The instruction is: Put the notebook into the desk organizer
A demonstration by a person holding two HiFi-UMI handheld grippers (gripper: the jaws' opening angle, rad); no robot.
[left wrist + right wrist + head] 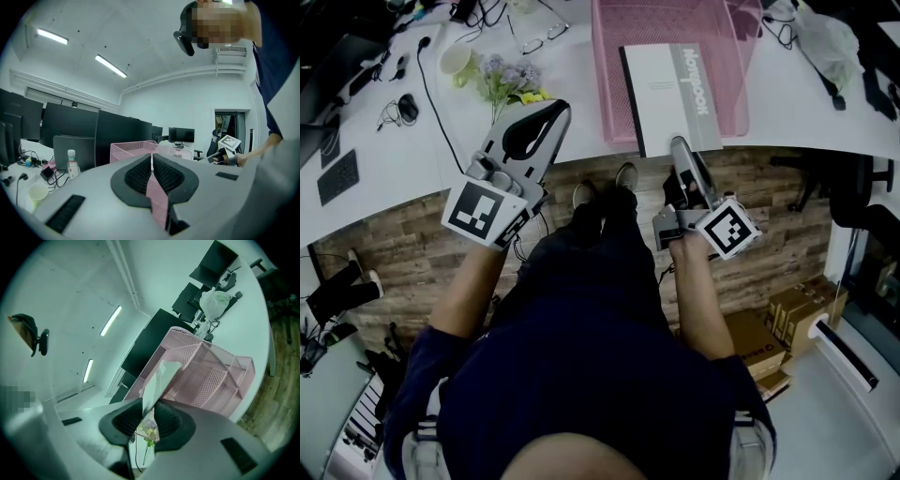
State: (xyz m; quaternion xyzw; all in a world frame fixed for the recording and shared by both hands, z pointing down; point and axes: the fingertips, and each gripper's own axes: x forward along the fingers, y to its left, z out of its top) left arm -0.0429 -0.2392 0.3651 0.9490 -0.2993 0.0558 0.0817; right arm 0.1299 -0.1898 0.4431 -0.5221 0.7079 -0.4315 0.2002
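Observation:
A grey notebook (670, 94) lies flat in the pink mesh desk organizer (609, 84) on the white desk, its near end reaching past the desk edge. My right gripper (678, 145) sits at that near end. In the right gripper view the notebook's edge (159, 378) stands between the jaw tips of the right gripper (149, 408); the jaws are apart, with a gap beside the cover and the organizer (211, 376) behind. My left gripper (555, 111) hovers over the desk edge left of the organizer, empty. In its own view the left gripper (151, 157) has its tips together, facing the organizer (129, 150).
Artificial flowers (511, 80), a paper cup (457, 61), glasses (546, 37) and cables lie left of the organizer. A white plastic bag (825, 42) sits to its right. A water bottle (71, 161) and dark monitors stand behind. Cardboard boxes (787, 314) are on the floor.

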